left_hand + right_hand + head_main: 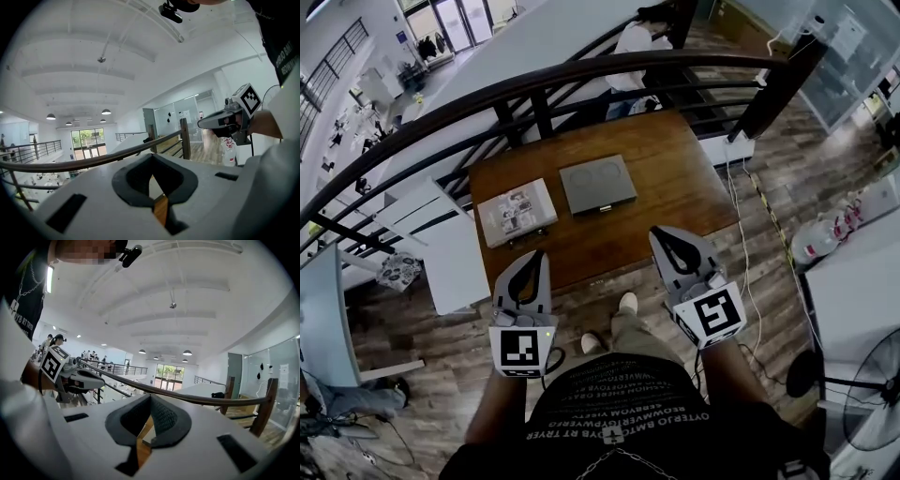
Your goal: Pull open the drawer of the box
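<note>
Well, our left claw [534, 258] and right claw [664, 234] sit closed, empty; we should widen one, reaching the box [597, 184] at twelve o'clock.

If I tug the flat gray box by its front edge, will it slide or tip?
The gray box is low and wide, so tipping looks unlikely. It appears to rest free on the wooden table, so it may slide unless braced.

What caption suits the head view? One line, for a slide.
Left gripper and right gripper, shut and empty, near a wooden table bearing a grey box and a printed box.
</note>
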Tool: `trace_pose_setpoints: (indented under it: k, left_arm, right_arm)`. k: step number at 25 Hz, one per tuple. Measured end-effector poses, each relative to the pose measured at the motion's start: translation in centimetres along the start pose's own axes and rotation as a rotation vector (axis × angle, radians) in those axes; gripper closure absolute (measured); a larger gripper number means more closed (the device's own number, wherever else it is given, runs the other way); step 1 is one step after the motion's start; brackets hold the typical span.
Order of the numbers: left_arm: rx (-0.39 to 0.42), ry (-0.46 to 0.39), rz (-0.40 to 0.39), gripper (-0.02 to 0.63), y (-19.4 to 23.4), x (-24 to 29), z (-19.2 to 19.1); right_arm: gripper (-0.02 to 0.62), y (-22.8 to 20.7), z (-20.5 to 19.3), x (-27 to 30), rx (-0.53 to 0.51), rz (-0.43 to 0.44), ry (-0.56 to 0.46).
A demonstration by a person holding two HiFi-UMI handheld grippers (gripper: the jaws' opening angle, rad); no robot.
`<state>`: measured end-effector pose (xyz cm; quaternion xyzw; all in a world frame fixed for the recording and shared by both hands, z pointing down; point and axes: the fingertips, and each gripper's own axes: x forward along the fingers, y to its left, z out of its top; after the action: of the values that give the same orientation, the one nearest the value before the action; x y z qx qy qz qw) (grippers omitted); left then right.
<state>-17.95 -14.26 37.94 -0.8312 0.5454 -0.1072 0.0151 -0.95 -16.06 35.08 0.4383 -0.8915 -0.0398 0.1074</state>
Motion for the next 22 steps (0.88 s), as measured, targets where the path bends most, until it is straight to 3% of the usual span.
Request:
trace_pose_setpoints:
  k: [22]
  left_arm:
    - [-0.009, 0.020, 0.051, 0.601, 1.1, 10.3, 1.0]
  right_arm:
    - [0.600, -9.2, -1.3, 7.0, -0.011, 0.066, 0.003]
